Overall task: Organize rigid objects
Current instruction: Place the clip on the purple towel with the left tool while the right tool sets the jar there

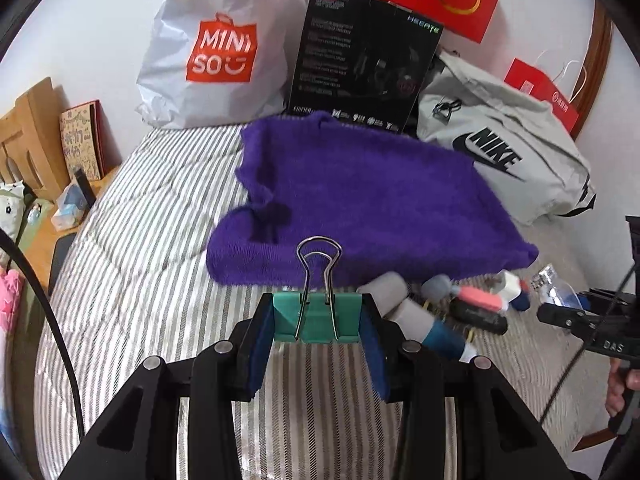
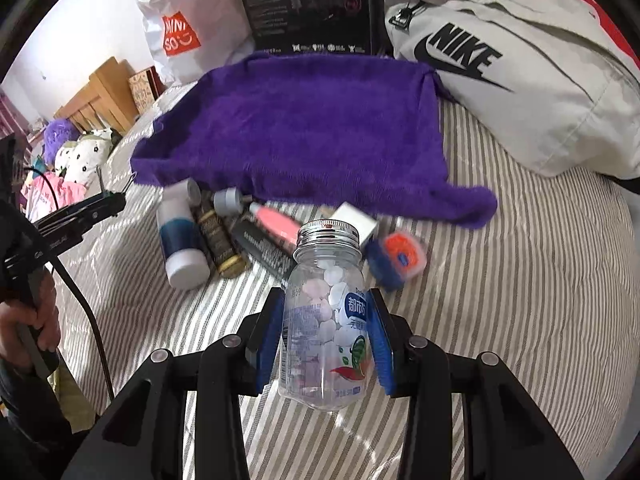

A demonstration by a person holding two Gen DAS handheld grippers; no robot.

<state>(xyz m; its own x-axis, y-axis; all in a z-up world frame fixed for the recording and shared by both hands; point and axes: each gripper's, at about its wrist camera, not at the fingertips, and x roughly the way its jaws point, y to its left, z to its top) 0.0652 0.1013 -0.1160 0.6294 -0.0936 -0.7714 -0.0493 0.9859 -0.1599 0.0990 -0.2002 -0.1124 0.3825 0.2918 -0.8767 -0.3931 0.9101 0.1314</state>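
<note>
1. Clip first: my left gripper [image 1: 318,320] is clamped on one green binder clip [image 1: 318,318], with the blue pads pressed on its two sides and its wire handles pointing away from me.
2. My right gripper [image 2: 326,332] is closed around one clear candy jar [image 2: 326,320] with a silver screw lid; I see white and pink pieces inside.
3. On the bed, just near the purple towel [image 2: 304,124], I count one white-and-blue bottle [image 2: 182,240], one dark gold-printed tube [image 2: 220,240], one black tube [image 2: 264,250], one pink-and-white tube [image 2: 276,224], one small white box [image 2: 356,222] and one blue-and-orange item [image 2: 396,258]. Some are blurred, so the count is not sure.
4. The surface is a grey-and-white striped bedcover [image 2: 520,280].
5. At the far side stand one white Miniso bag [image 1: 218,48], one black box [image 1: 360,60] and one grey Nike bag [image 1: 504,148]; plush toys [image 2: 80,152] lie far left.
</note>
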